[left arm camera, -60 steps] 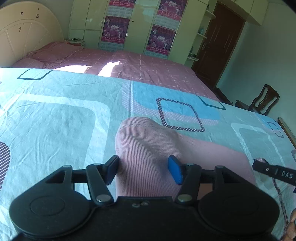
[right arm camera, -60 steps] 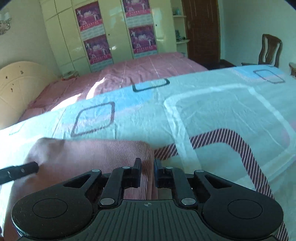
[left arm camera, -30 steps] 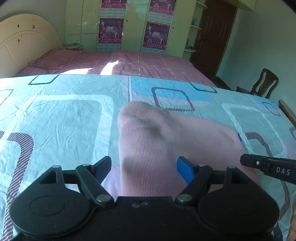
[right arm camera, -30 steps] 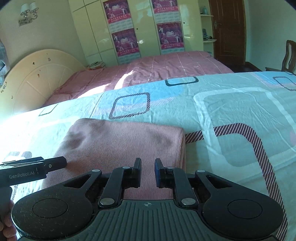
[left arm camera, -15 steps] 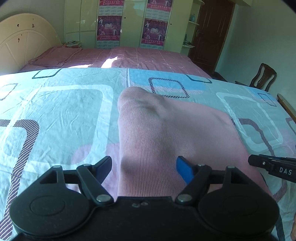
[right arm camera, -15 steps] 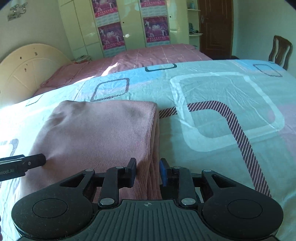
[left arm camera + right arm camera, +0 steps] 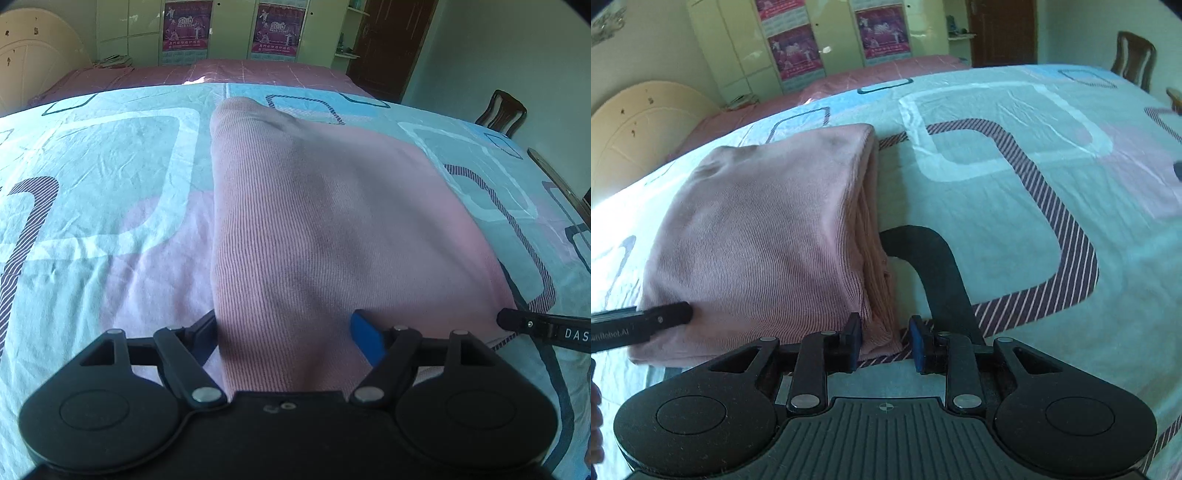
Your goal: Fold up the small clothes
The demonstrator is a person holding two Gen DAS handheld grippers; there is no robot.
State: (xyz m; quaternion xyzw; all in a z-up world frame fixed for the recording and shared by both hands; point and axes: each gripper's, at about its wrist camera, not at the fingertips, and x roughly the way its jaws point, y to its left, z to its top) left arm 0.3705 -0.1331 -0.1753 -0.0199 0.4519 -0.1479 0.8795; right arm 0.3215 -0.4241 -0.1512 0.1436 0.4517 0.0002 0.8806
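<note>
We judge the fold nearly done: the pink garment [image 7: 757, 236] lies as a layered rectangle on the patterned bedsheet [image 7: 1015, 177], while our left gripper [image 7: 284, 332] and right gripper [image 7: 885, 341] straddle its near corners with jaws released, leaving perhaps only a final smoothing.

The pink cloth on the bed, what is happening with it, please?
A person holding a gripper in each hand is folding a pink garment on a patterned bedsheet. It already lies folded into a thick rectangle. The left gripper is open, its fingers on either side of the near left corner. The right gripper is open around the near right corner, where the stacked layers show.
</note>
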